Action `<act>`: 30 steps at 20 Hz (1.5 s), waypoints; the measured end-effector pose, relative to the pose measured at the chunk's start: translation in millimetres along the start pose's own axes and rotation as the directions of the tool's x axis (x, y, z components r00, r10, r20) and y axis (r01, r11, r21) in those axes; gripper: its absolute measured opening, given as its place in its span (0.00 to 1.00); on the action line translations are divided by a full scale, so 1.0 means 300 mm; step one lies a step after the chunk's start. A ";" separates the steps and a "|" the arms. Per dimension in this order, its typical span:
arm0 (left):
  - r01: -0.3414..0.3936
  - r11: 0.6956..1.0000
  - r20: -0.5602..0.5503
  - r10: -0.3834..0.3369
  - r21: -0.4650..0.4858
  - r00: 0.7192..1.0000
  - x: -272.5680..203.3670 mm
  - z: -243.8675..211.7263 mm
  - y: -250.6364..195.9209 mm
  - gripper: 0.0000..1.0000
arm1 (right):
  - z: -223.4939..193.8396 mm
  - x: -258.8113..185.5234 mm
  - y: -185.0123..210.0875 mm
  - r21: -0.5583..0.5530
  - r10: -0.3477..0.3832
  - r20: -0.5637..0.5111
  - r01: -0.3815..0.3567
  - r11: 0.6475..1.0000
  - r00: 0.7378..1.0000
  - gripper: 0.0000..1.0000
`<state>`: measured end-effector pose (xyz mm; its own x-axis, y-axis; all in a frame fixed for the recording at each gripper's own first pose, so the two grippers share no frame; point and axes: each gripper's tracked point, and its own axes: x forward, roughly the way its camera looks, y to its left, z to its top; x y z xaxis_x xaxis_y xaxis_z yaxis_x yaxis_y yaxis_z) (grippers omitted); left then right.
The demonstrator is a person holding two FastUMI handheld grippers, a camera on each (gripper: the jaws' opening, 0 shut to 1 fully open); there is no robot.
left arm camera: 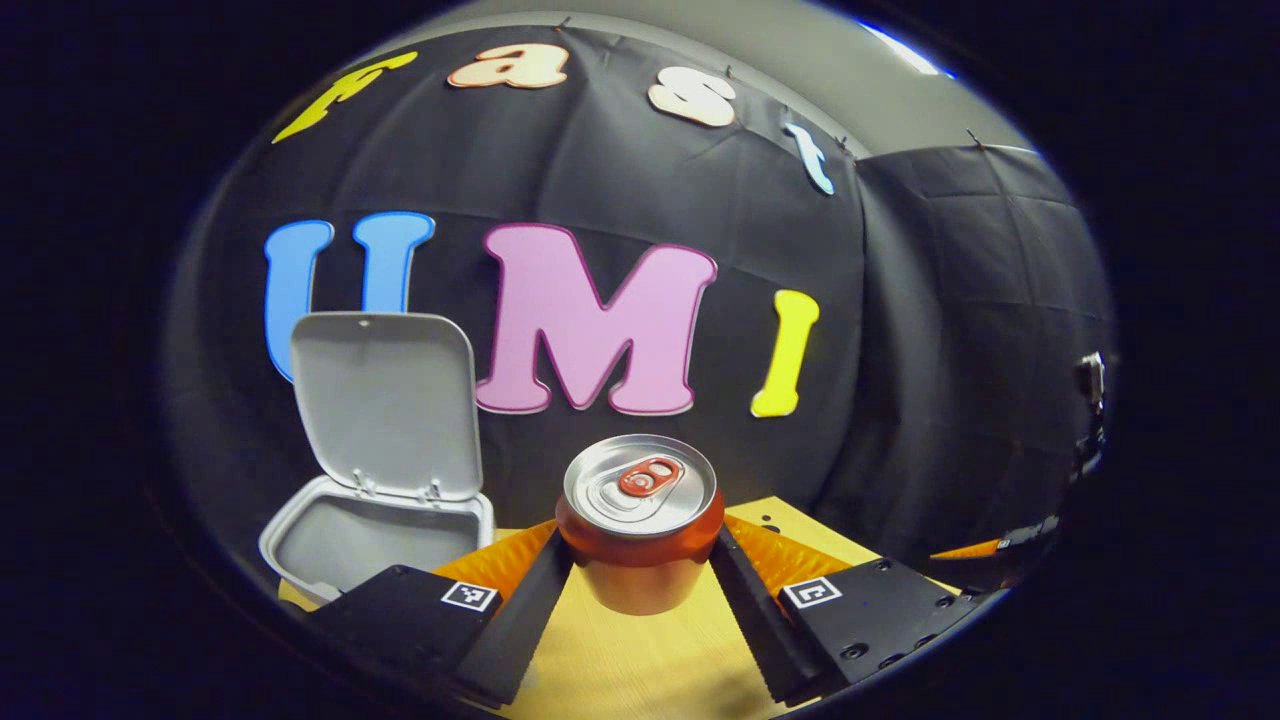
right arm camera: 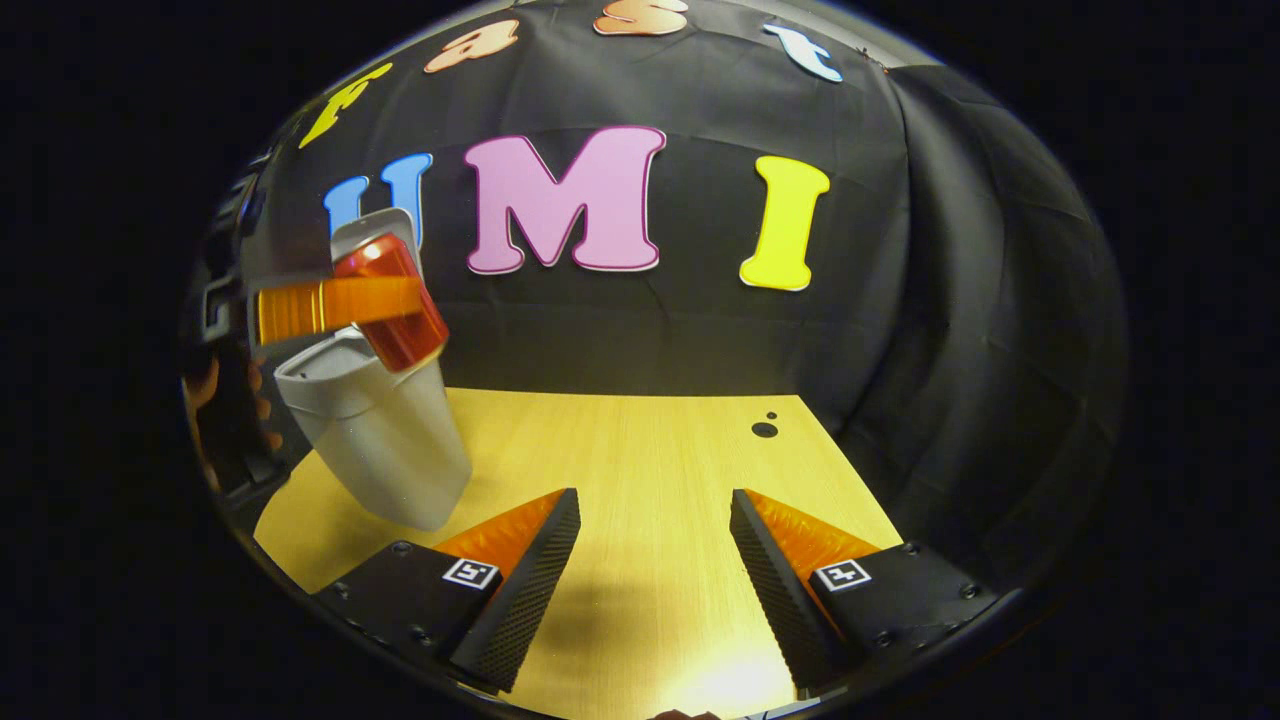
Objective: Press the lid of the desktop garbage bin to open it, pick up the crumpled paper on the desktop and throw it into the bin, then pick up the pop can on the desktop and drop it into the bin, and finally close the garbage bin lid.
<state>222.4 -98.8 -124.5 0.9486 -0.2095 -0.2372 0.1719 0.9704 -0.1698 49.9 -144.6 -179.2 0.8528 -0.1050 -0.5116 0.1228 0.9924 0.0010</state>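
In the left gripper view a red pop can (left arm camera: 640, 525) with a silver top is held upright, and my left gripper (left arm camera: 642, 560) is shut on it, lifted off the table. The grey bin (left arm camera: 375, 540) stands to its left with its lid (left arm camera: 385, 400) raised. In the right gripper view the same can (right arm camera: 395, 305) hangs tilted just above the open bin (right arm camera: 375, 440), held by the left gripper's fingers (right arm camera: 335, 305). My right gripper (right arm camera: 655, 530) hovers open over the wooden table (right arm camera: 640, 450) with nothing between its fingers. The bin's inside is hidden from me.
Black cloth walls close the booth behind and to the right of the table. Two small dark holes (right arm camera: 765, 428) mark the tabletop near its far right corner. A hand (right arm camera: 205, 385) holding the left gripper shows at the left edge of the right gripper view.
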 end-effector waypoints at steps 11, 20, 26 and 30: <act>-0.243 0.964 -0.057 0.250 0.108 0.967 0.031 -0.033 0.629 0.88 | 0.147 -0.238 0.144 0.097 0.016 0.139 -0.030 0.995 0.990 0.98; -0.225 0.970 -0.156 0.236 0.088 0.959 0.053 -0.147 0.663 0.89 | 0.183 -0.298 0.129 0.090 -0.010 0.183 -0.006 0.996 0.983 0.98; -0.290 0.947 -0.084 0.303 0.141 0.949 0.053 -0.062 0.696 0.95 | 0.184 -0.287 0.137 0.083 -0.014 0.181 -0.001 0.997 0.983 0.98; -0.351 0.926 0.098 0.340 0.138 0.935 0.035 0.178 0.712 0.94 | 0.262 -0.250 0.133 0.061 -0.011 0.207 -0.002 0.998 0.978 0.98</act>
<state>283.3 112.6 -112.0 0.9717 0.1458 -0.1860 -0.1374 0.9888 0.0577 30.6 -102.0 -73.3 0.9380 -0.1269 -0.3225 0.1522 0.9869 0.0542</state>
